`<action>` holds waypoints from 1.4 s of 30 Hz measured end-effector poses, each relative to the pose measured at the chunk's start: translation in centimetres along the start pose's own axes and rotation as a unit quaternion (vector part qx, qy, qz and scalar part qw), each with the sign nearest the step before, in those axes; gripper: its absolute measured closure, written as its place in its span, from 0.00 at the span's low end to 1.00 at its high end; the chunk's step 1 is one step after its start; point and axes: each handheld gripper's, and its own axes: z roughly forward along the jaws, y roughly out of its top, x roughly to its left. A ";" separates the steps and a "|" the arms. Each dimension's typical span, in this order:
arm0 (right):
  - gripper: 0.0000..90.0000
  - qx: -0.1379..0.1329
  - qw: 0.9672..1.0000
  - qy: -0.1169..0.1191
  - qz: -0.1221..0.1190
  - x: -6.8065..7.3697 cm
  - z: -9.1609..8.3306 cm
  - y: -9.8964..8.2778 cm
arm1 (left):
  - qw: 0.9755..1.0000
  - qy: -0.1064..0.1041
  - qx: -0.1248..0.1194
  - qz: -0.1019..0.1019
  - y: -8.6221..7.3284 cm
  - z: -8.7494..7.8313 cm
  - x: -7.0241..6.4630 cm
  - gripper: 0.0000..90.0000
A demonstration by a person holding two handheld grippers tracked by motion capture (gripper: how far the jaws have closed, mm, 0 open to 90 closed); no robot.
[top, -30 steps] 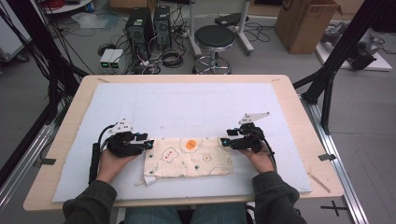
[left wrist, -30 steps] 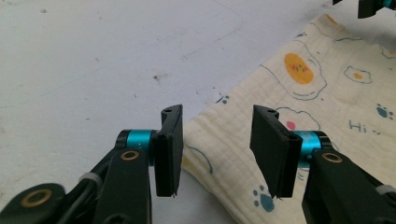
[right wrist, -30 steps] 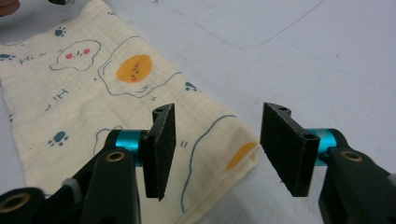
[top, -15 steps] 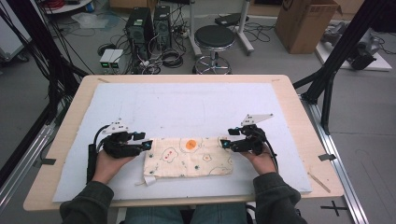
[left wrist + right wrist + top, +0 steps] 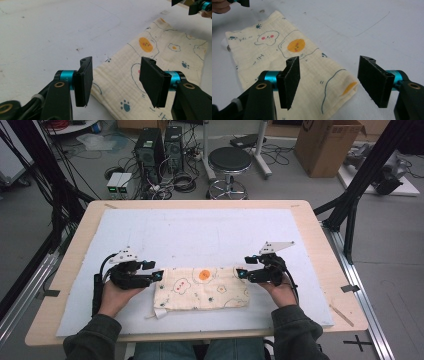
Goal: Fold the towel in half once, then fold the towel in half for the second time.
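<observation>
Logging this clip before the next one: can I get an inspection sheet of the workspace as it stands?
Surface: wooden table under a white mat, faintly scuffed.
Job's things: folded printed cloth lying flat near the front edge.
Clutter: nothing seen.
Grippers: left hand-held gripper and right hand-held gripper at the cloth's ends, both just opened, nothing clamped.
Cables: one trails from each gripper.
Surroundings: stool, computer towers, cardboard box, floor wiring.
</observation>
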 end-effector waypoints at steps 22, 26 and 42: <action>0.38 -0.002 1.000 -0.001 0.009 -0.4 0.4 0.0 | 1.000 0.011 -0.001 0.002 0.0 0.2 0.3 0.49; 0.40 -0.002 1.000 -0.003 0.009 -0.7 0.6 0.1 | 1.000 0.021 -0.006 -0.002 0.0 0.3 0.6 0.50; 0.56 0.035 0.999 -0.011 0.034 -3.0 2.4 -0.5 | 0.998 0.043 0.023 -0.048 -0.7 3.1 2.8 0.56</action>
